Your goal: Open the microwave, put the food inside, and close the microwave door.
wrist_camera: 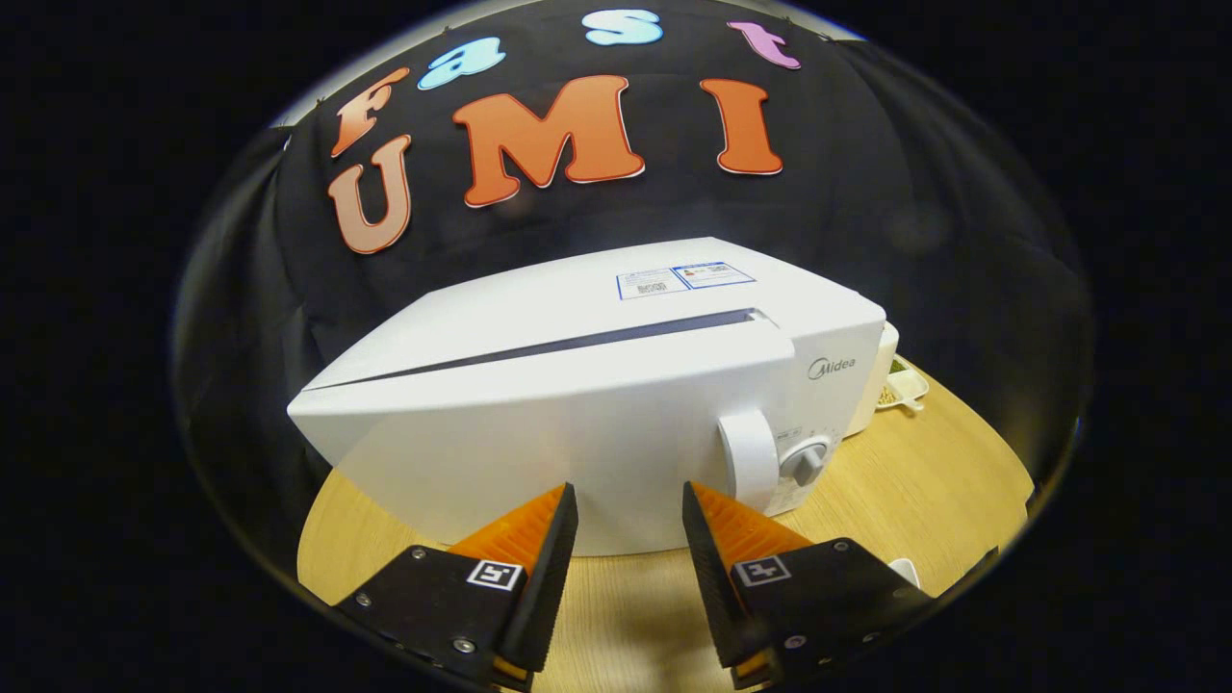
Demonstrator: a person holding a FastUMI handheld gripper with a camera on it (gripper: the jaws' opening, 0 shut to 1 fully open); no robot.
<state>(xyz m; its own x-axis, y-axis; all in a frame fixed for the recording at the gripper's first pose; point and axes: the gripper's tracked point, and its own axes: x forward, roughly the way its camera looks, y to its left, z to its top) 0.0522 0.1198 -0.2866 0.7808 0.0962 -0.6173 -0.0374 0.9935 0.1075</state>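
One white microwave (577, 423), door shut, sat on the wooden table (943, 472) just beyond the gripper (630, 510). Looked heavy and rigid, unlikely to slide under a light pull. Smooth, probably slippery door face; best taken at the rounded door handle (749, 460), just left of the control knob (805, 462). Handle judged stiff and small, wanting a square pinch from both sides before any pull. Held the fingers (539, 529) well apart, nothing between them, aimed at the door left of the handle. Not yet touching the oven. Food probably in the small white dish (907, 387) behind the oven's right end, contents too small to tell. Likely light, easily tipped. Caught a white rim (905, 570) by the right finger, unidentifiable. Black cloth wall (914, 221) behind all.
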